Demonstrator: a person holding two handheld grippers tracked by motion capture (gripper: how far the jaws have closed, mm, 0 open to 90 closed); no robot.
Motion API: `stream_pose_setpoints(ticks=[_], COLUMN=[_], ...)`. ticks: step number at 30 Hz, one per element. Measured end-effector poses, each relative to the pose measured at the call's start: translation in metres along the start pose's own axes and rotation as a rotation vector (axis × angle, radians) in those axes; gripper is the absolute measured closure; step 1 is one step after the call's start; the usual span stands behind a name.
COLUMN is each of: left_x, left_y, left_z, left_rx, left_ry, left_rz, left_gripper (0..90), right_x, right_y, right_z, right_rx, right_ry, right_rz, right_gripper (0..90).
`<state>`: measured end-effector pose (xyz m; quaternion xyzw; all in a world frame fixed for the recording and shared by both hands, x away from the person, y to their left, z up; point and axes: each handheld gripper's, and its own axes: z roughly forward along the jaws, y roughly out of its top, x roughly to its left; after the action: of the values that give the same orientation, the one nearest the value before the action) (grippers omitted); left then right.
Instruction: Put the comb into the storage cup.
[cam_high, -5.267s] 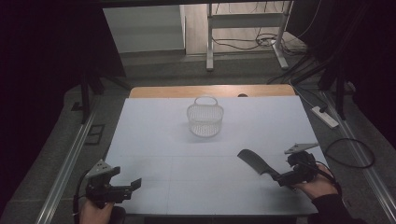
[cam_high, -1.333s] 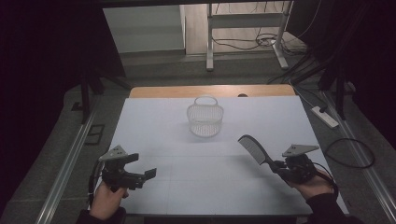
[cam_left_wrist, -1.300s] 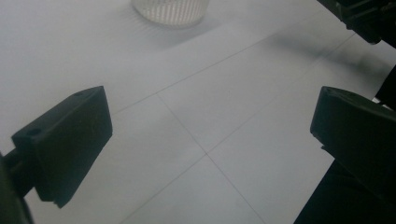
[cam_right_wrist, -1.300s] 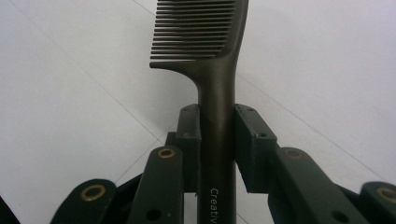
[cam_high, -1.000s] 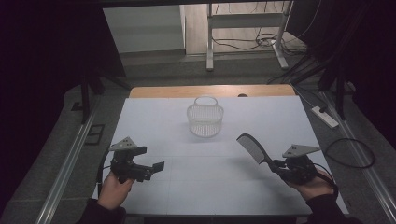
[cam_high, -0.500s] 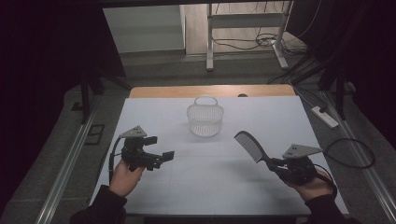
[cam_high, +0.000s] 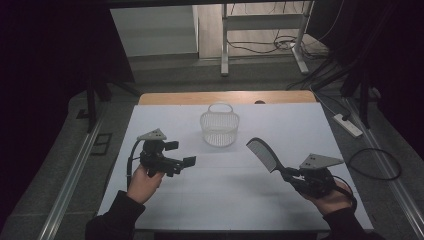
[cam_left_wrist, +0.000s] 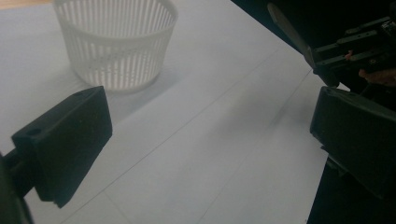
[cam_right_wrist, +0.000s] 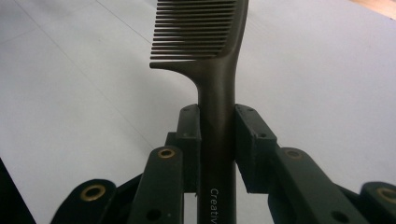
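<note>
My right gripper (cam_right_wrist: 217, 135) pinches the comb (cam_right_wrist: 205, 42) low on its handle, while my left gripper (cam_high: 182, 162) stands spread and empty; the comb could probably pivot and miss the basket (cam_high: 220, 127).

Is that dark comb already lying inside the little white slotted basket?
No, the dark plastic comb is clamped by its handle in the right gripper, held above the white table, apart from the white slotted plastic basket.

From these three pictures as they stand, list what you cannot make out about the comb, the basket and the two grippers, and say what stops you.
- Comb: right gripper view, the top edge cuts off its head; the handle's lettering runs off the bottom edge.
- Basket: left gripper view, the top edge cuts off its handle; high view, too small to see inside.
- Right gripper: high view, the jaws are too small and dark.
- Left gripper: left gripper view, its body lies below the frame.
</note>
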<state>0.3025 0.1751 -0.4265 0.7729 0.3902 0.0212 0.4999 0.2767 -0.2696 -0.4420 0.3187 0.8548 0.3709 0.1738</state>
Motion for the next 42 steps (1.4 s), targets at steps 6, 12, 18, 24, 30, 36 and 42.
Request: stream_pose_setpoints(ticks=[6,12,18,24,30,36,42], left_x=[-0.004,-0.007,-0.01,-0.014,-0.015,-0.015,-0.015], left_y=[0.008,0.016,0.022,0.025,0.024,0.025,0.026], left_z=[0.01,0.02,0.028,0.037,0.044,0.046,0.049], left_rx=[0.006,0.008,0.011,0.027,0.038,0.032,0.034], left_ry=[-0.024,-0.071,-0.092,-0.13,-0.146,-0.181,-0.212], left_rz=[0.011,0.007,0.016,0.033,0.014,-0.017,-0.041], left_gripper=[0.0,0.0,0.0,0.0,0.0,0.0,0.0], right_x=[0.004,0.007,0.011,0.016,0.024,0.031,0.041], right_y=[0.003,0.005,0.007,0.01,0.013,0.014,0.017], right_z=[0.002,0.004,0.006,0.009,0.011,0.014,0.017], right_rx=[-0.009,-0.016,-0.021,-0.03,-0.04,-0.049,-0.058], right_ry=[0.002,-0.003,0.002,0.012,0.019,0.033,0.048], right_rz=[-0.013,-0.018,-0.028,-0.056,-0.078,-0.099,-0.128], right_gripper=[71.9,71.9,71.9,72.0,72.0,71.9,71.9])
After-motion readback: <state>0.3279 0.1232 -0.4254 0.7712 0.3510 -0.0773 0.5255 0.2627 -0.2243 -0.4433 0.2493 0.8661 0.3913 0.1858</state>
